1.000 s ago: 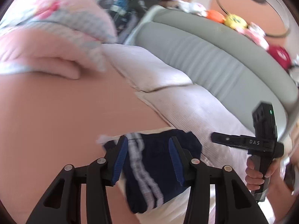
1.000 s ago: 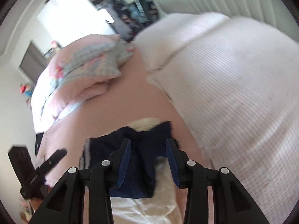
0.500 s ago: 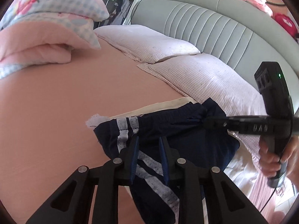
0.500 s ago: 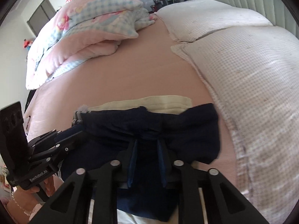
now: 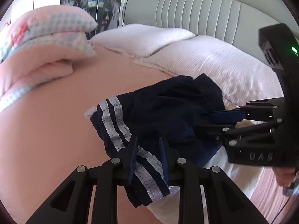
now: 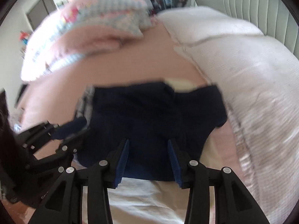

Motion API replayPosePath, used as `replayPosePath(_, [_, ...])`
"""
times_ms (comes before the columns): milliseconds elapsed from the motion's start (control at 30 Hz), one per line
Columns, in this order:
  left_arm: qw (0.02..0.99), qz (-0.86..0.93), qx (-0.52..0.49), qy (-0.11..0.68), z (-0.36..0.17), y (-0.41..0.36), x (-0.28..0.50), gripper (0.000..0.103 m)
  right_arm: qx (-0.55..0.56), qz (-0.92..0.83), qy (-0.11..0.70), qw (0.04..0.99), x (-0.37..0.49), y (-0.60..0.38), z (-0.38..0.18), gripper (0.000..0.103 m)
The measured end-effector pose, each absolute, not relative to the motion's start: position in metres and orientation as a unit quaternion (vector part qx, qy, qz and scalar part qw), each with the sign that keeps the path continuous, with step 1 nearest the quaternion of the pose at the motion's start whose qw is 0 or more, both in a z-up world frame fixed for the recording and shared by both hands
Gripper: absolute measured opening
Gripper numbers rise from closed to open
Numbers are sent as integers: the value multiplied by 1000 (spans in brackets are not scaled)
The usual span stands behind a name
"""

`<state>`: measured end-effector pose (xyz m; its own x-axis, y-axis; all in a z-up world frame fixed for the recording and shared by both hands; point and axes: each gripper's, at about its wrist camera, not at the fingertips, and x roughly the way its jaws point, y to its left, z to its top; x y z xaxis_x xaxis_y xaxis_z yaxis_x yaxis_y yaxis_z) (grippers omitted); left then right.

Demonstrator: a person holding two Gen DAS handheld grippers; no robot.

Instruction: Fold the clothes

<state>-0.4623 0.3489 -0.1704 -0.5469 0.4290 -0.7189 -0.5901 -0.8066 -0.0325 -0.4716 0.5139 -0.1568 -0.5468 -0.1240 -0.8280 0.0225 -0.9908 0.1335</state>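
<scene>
We count one pair of navy shorts (image 5: 168, 112) on the pink bed (image 5: 46, 130), two pillows (image 5: 205, 61) behind. Left gripper (image 5: 148, 149) pinches the striped hem (fingers narrowly apart); right gripper (image 6: 149, 149) stands spread over the waistband, bare sheet leftward.

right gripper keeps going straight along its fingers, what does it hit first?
Most likely the navy shorts: they fill the gap ahead of the right gripper, whose jaws stand open. Past them lies the pink bedsheet. The frame is blurred, so depth is uncertain.
</scene>
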Motion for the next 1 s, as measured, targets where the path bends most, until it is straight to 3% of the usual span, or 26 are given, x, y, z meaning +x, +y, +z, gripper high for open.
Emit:
replayPosePath(200, [226, 890, -355, 175, -165, 327, -444, 25, 492, -870, -36, 13, -459, 522, -153, 42])
replayPosePath(400, [245, 885, -392, 61, -129, 272, -420, 27, 479, -876, -34, -31, -422, 522, -112, 44])
replayPosePath(467, [252, 883, -394, 37, -115, 251, -404, 44, 468, -882, -44, -33, -408, 513, -96, 50])
replayPosePath(533, [255, 884, -392, 18, -100, 229, -387, 53, 453, -889, -59, -33, -390, 502, -79, 57])
replayPosePath(700, [242, 895, -374, -12, -61, 165, -341, 65, 431, -896, -110, 3, -359, 455, -47, 58])
replayPosePath(767, [226, 902, -367, -15, -47, 139, -326, 70, 429, -898, -94, 22, -342, 423, -34, 66])
replayPosePath(800, [215, 906, -363, -18, -39, 126, -320, 72, 428, -900, -80, 29, -337, 402, -30, 75])
replayPosePath(867, [187, 916, -355, -25, -23, 101, -313, 84, 426, -902, -52, 42, -327, 359, -20, 81])
replayPosePath(1000, [111, 931, -346, -16, 4, 58, -300, 86, 430, -901, -19, 45, -318, 278, -9, 97])
